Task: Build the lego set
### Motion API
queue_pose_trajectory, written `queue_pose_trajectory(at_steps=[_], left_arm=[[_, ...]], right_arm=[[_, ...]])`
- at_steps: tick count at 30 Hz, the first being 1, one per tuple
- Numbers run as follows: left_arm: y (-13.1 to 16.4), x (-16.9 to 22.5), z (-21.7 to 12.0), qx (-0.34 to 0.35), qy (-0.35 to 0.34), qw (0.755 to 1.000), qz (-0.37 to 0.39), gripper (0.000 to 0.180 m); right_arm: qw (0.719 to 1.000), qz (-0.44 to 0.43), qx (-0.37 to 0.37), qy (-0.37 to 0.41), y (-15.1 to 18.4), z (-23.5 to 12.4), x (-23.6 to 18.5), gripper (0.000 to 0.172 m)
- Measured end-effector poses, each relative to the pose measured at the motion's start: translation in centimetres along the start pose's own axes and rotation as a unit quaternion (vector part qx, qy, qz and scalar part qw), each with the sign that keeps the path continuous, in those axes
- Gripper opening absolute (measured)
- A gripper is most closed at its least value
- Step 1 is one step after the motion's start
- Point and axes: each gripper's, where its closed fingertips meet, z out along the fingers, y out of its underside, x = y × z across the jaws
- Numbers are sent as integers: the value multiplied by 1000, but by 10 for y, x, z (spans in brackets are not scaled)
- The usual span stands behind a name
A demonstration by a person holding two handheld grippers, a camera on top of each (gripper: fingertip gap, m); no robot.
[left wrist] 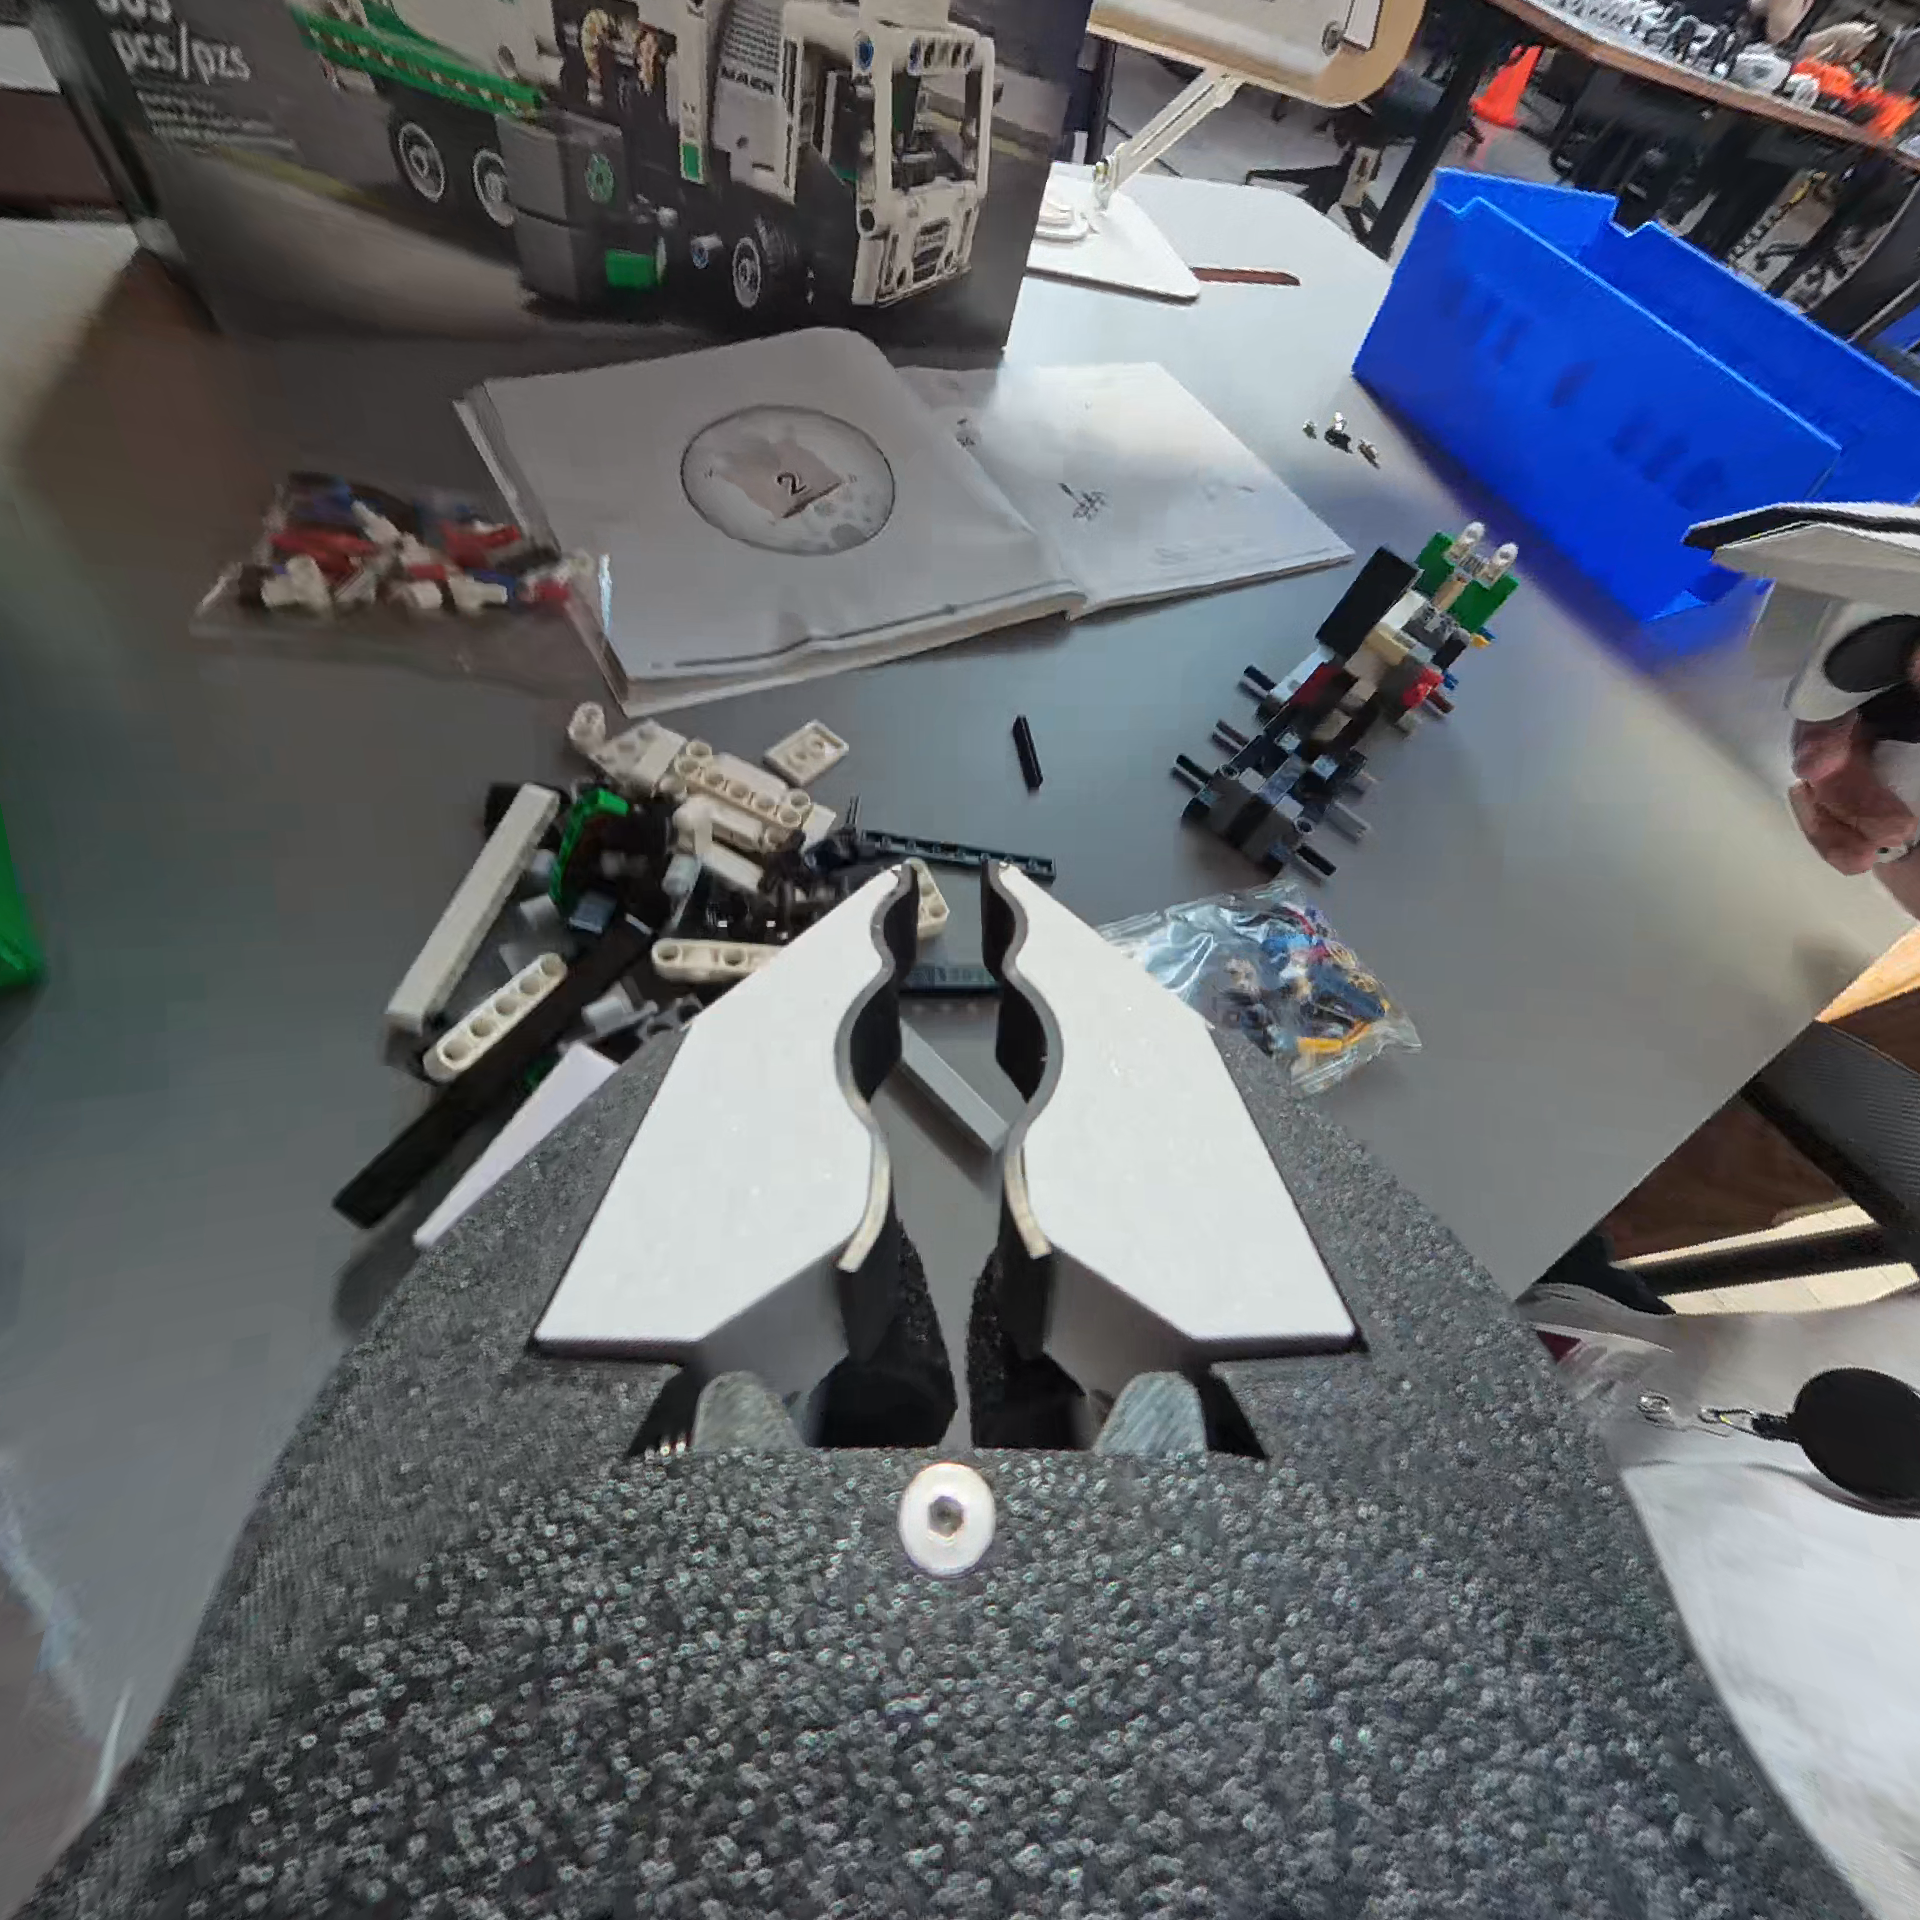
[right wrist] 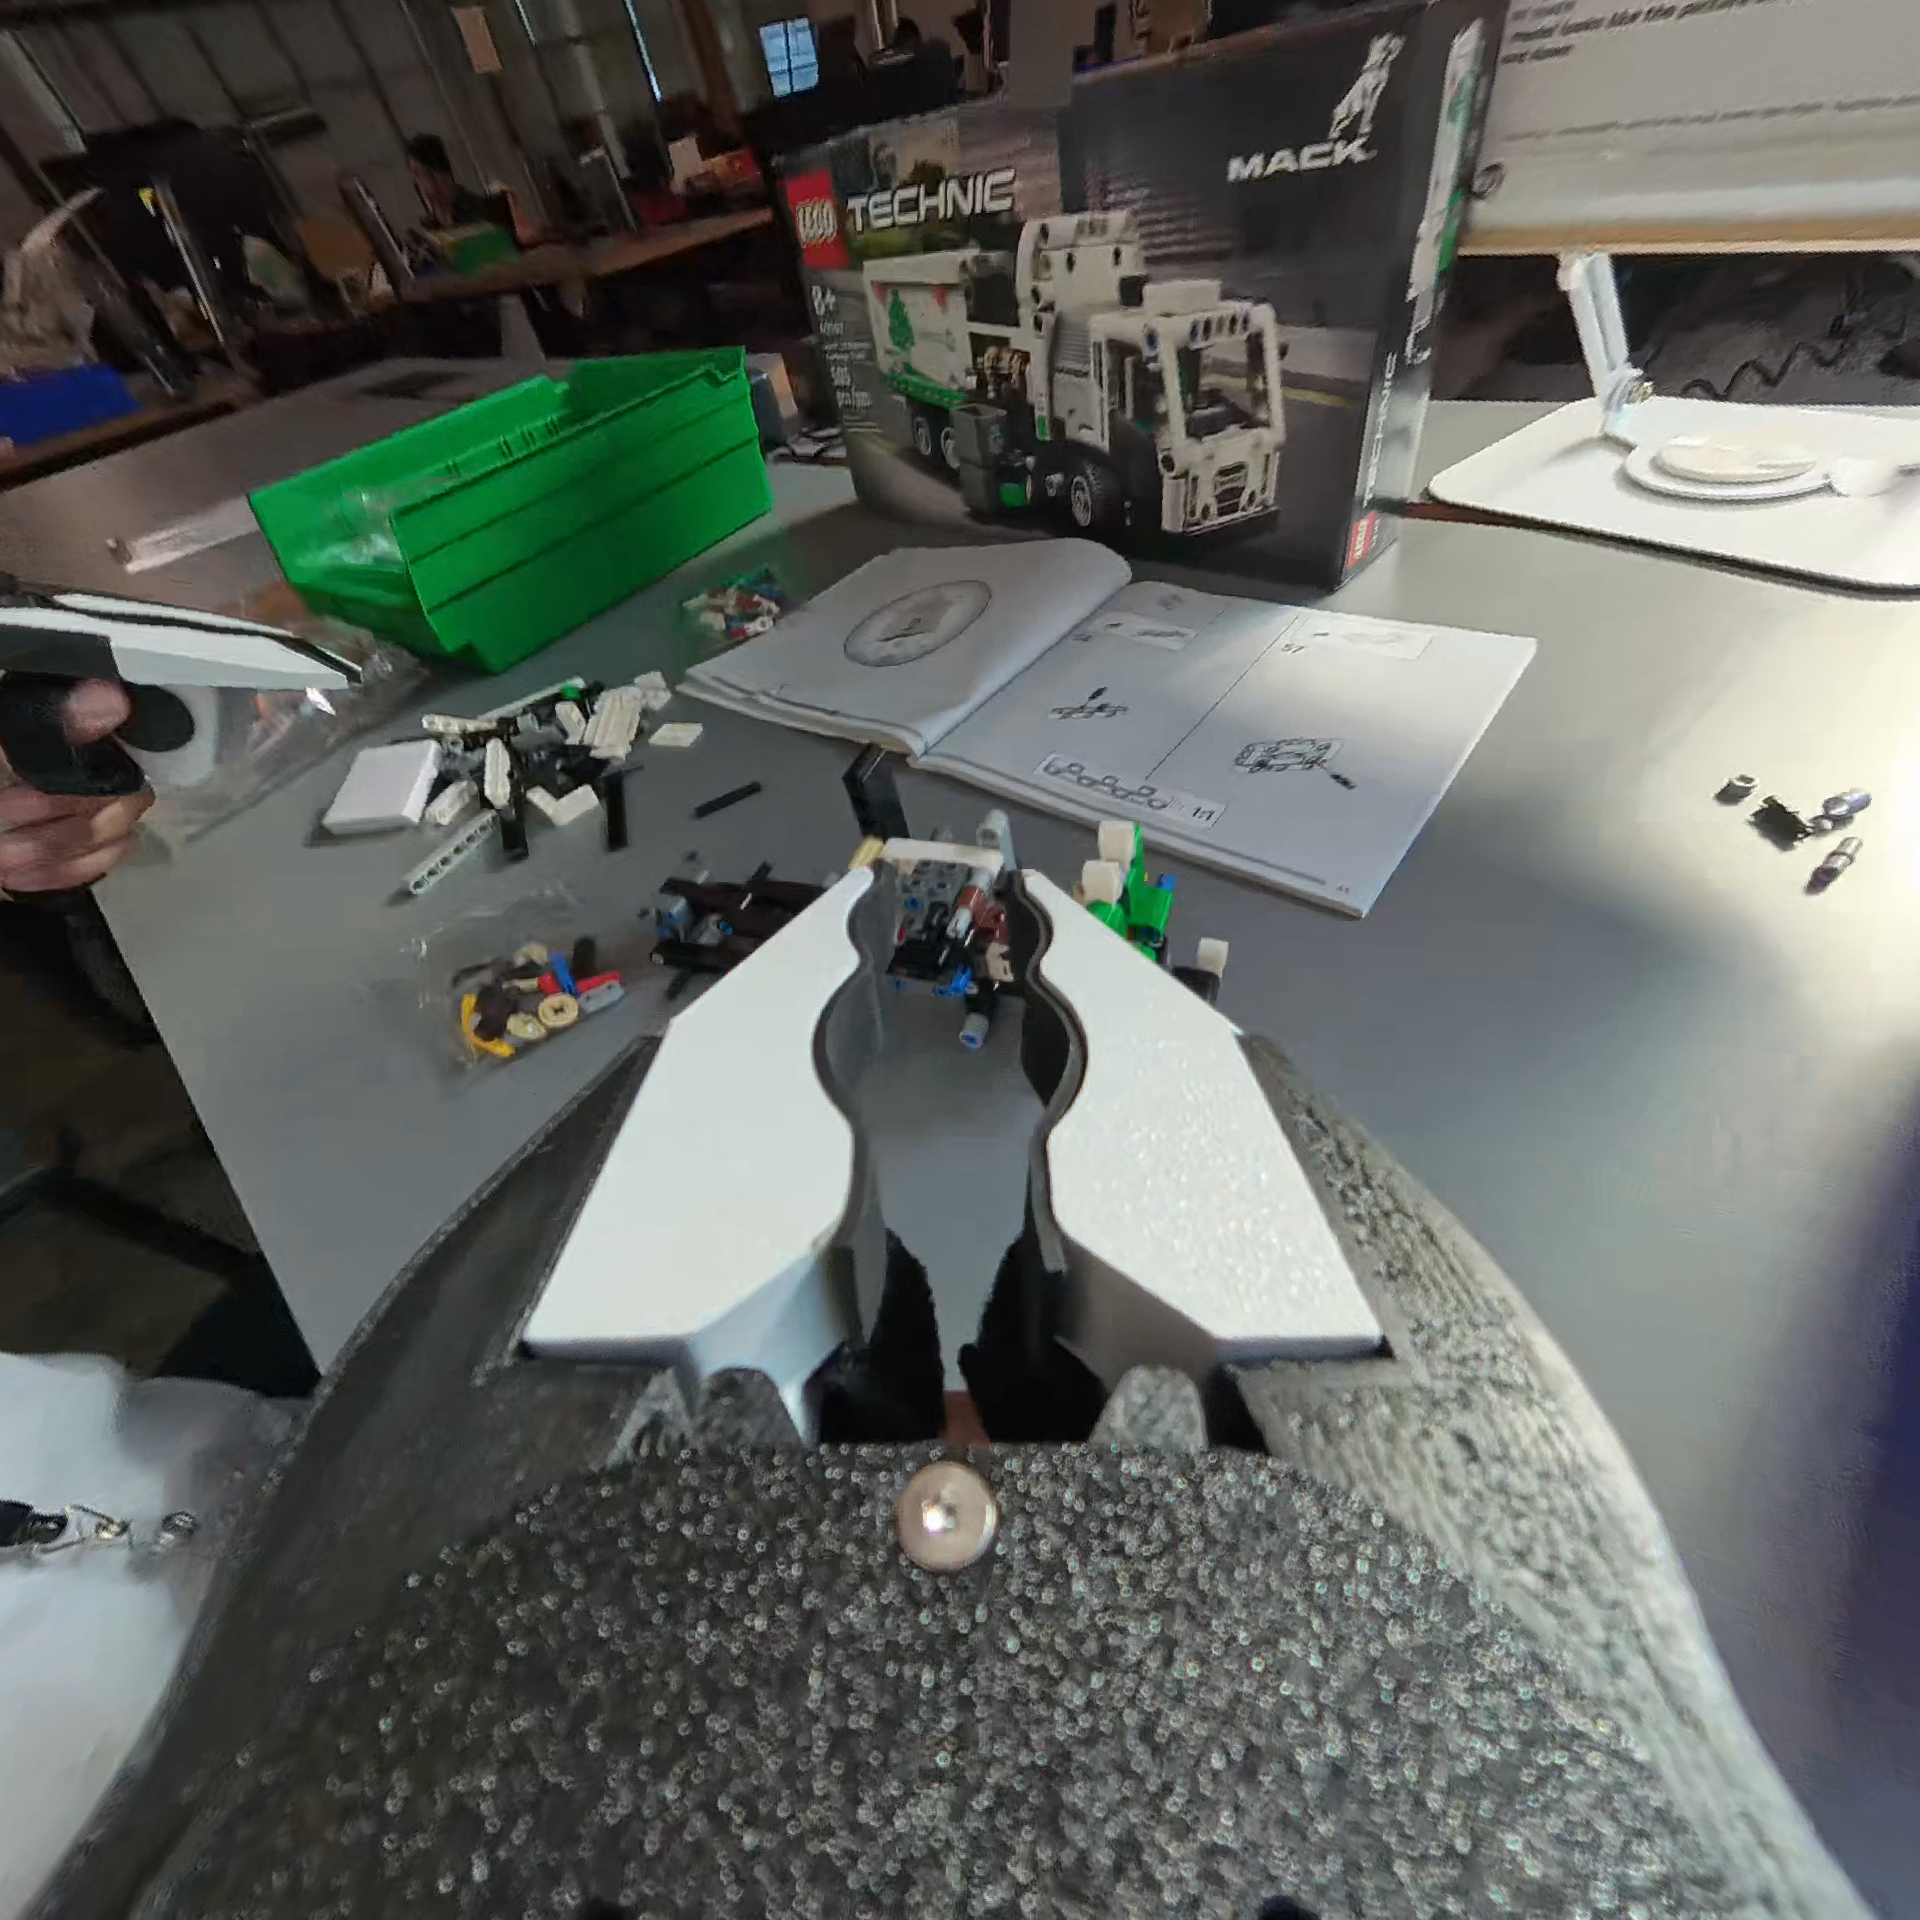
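My left gripper is open and empty. It hovers over the right edge of a pile of loose white, black and green building pieces, with a dark studded beam just beyond its tips. My right gripper is open too. A partly built black, white and green model shows between its fingers, lying on the grey table beyond them. In the left wrist view this model stands clear of the right gripper. The left gripper also shows in the right wrist view.
An open instruction booklet and a truck kit box lie behind. Two bags of small parts sit near the pile, with a black pin. A blue bin is on the right and a green bin on the left. There is about 30 centimeters between the tips of the two grippers.
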Motion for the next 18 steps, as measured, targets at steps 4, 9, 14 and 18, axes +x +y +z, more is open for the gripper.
queue_pose_trajectory(at_steps=[4, 9, 14, 18], left_arm=[[37, -2, -7, 11, -37, 999, 9, 11], [49, -4, -12, 35, -80, 994, 62, 11], [46, 7, -6, 41, -52, 996, 66, 11], [43, 17, 0, 24, -19, 999, 36, 12]], right_arm=[[997, -66, -25, -13, 25, 3, -26, 15], [995, -70, -72, -10, 40, 10, -28, 24], [991, -79, -105, 2, 54, 15, -18, 24], [992, -75, -105, 10, 58, 17, -10, 24]])
